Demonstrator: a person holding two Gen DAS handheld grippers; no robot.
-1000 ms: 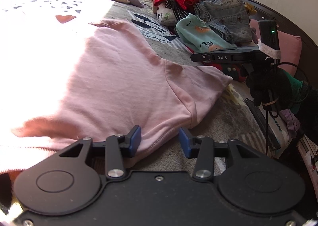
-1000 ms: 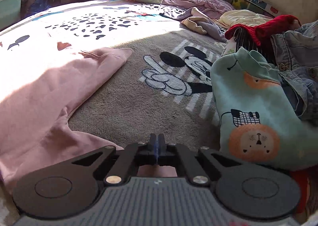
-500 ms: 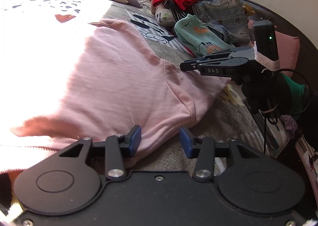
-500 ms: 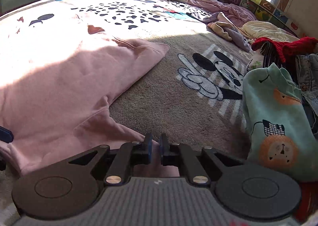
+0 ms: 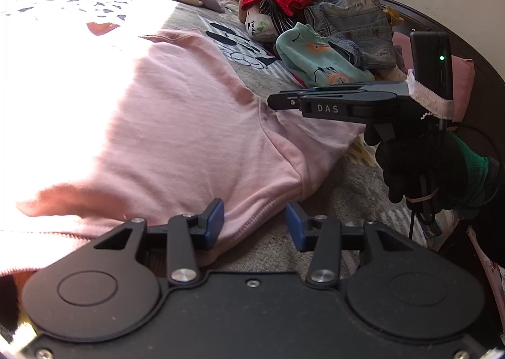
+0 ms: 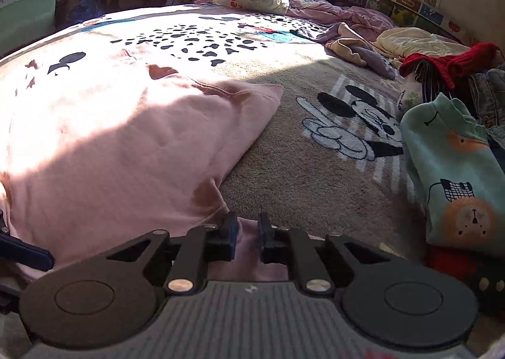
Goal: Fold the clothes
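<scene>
Pink cotton fills the left and centre of the left wrist view: a pink sweatshirt lies flat on the patterned blanket, its body running from the lower left up toward the middle and one sleeve reaching out to the right. The left gripper sits at the bottom centre with its blue pads spread, and the hem corner lies between them, not pinched. At the right of the frame a gloved right hand carries the right gripper, whose tips hover over the seam where the sleeve joins the body.

From the right wrist view, the same garment spreads across the left half of the frame. The right gripper has just been opening; its jaws stand slightly apart with pink sleeve cloth showing between them, unpressed. So the right claw is the nearer one to the sleeve, and probably folds it leftward across the body.
</scene>
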